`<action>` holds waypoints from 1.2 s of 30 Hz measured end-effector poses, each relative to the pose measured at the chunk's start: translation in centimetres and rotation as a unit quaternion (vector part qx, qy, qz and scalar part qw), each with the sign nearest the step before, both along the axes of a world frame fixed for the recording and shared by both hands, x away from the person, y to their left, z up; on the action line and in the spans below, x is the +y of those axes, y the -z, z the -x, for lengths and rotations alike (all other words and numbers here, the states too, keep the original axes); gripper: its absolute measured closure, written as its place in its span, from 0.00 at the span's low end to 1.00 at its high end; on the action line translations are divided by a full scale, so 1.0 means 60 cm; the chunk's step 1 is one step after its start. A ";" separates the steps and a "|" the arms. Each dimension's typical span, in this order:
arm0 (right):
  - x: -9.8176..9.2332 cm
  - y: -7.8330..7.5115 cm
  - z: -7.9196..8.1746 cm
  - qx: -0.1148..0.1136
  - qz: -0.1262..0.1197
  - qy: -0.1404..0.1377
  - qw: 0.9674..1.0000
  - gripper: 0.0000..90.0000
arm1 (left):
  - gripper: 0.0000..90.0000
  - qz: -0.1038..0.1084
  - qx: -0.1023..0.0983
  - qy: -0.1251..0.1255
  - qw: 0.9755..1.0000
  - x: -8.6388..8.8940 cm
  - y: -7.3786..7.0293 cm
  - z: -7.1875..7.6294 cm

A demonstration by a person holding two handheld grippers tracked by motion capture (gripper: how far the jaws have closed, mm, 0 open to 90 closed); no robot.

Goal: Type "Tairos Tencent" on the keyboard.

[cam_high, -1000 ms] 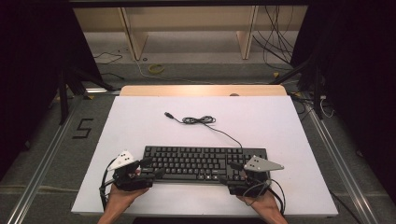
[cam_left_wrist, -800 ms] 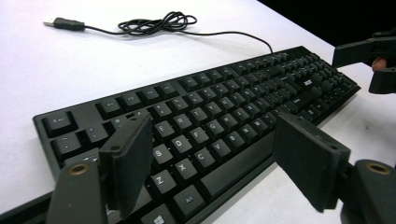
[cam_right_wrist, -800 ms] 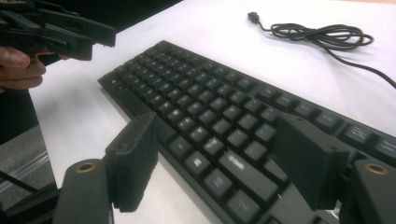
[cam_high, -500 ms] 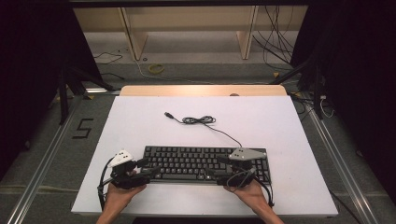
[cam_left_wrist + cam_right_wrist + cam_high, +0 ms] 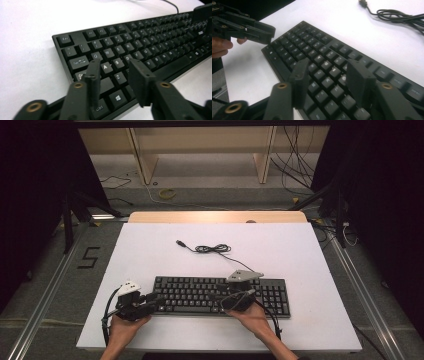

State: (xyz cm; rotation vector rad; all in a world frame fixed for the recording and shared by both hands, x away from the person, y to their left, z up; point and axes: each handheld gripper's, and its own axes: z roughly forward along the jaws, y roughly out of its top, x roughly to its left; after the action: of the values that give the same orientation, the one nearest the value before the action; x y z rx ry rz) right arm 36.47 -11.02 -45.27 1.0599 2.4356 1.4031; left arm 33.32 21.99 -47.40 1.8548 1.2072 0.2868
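Hovering over the black keyboard (image 5: 220,295) sitting at 6 o'clock on the white desk (image 5: 300,255): left tool (image 5: 152,304) at its 9 o'clock end, right tool (image 5: 225,299) mid-board. Both have just been closing, jaws still apart, nothing gripped. Its cable (image 5: 212,249) lies coiled at 12.

I am looking at a lab or recording studio, not a home or office. The white desk (image 5: 320,270) stands alone on a grey floor (image 5: 60,285), flanked by metal rails (image 5: 372,320) running along both its side edges. A "5" (image 5: 89,257) is taped on the floor off the desk's left edge. Black curtains (image 5: 35,180) close in both sides. Beyond the desk's far edge I see bare wooden shelving (image 5: 200,145), loose cables (image 5: 295,165) and stand legs (image 5: 75,205) on the floor.
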 end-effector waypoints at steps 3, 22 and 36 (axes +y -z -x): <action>0.014 0.002 -0.007 0.001 0.007 -0.005 1.000 0.68 | 0.79 -0.008 0.002 0.004 1.000 -0.001 0.002 0.000; 0.086 0.014 -0.043 0.012 0.043 -0.025 0.999 1.00 | 0.99 -0.026 0.011 0.012 1.000 0.003 0.008 -0.006; 0.135 0.026 -0.060 0.021 0.069 -0.031 0.997 1.00 | 0.99 -0.033 0.016 0.015 0.999 0.005 0.010 -0.009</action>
State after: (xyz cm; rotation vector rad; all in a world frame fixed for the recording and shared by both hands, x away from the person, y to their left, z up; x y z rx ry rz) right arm 40.05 -2.94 -46.81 0.9996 2.5732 1.2204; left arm 33.84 22.30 -47.97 1.9386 1.2046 0.2838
